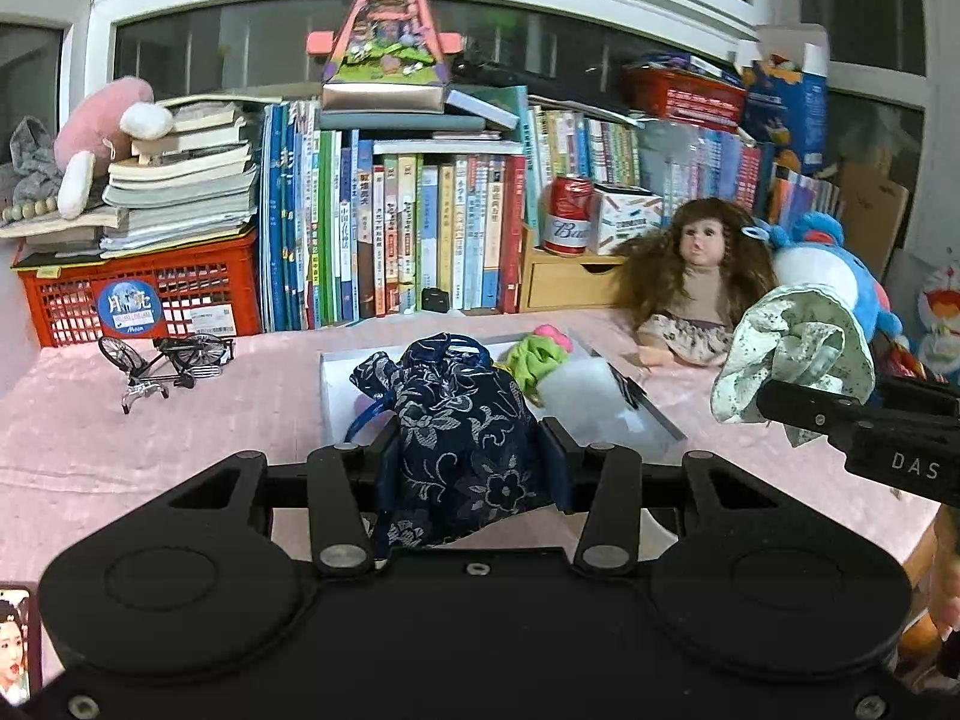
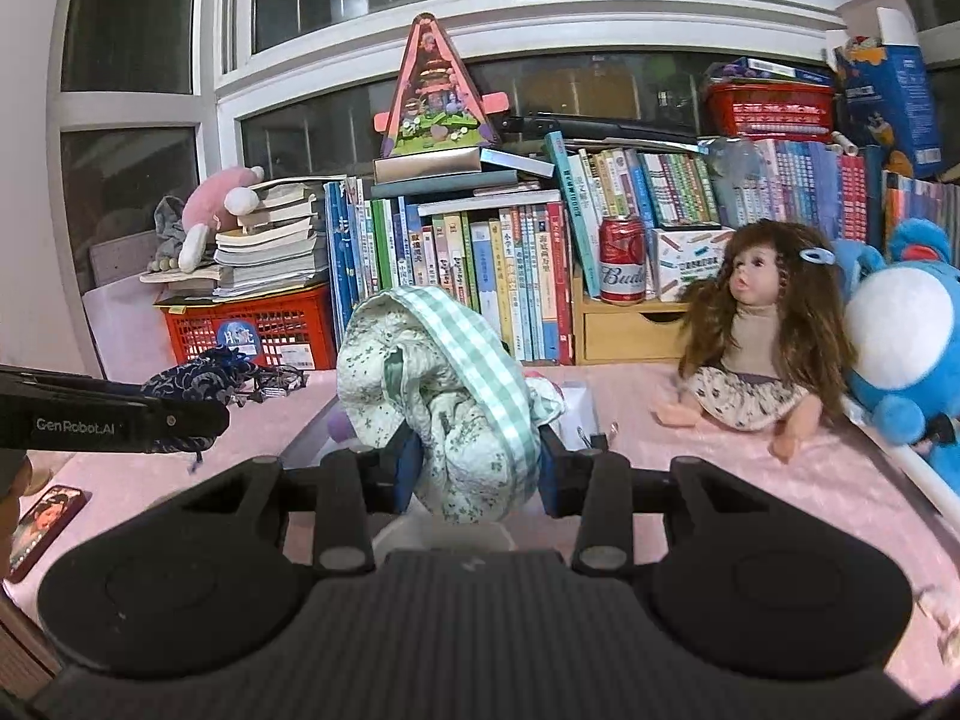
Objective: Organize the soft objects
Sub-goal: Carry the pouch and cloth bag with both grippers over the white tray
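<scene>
My left gripper (image 1: 468,462) is shut on a navy floral drawstring pouch (image 1: 456,420), held above the pink tablecloth; the pouch (image 2: 198,381) also shows at the left of the right wrist view. My right gripper (image 2: 477,468) is shut on a crumpled pale green floral and gingham cloth (image 2: 444,384), also lifted off the table; the same cloth (image 1: 792,354) hangs at the right of the left wrist view. Below the pouch lies a white tray (image 1: 624,402) with a lime green and pink soft item (image 1: 537,354) in it.
A long-haired doll (image 2: 750,348) and a blue plush (image 2: 906,348) sit at the right. Books, a red crate (image 1: 150,294), a red can (image 1: 567,216) on a wooden drawer box and a pink plush (image 1: 102,132) line the back. A small model bicycle (image 1: 165,360) stands left.
</scene>
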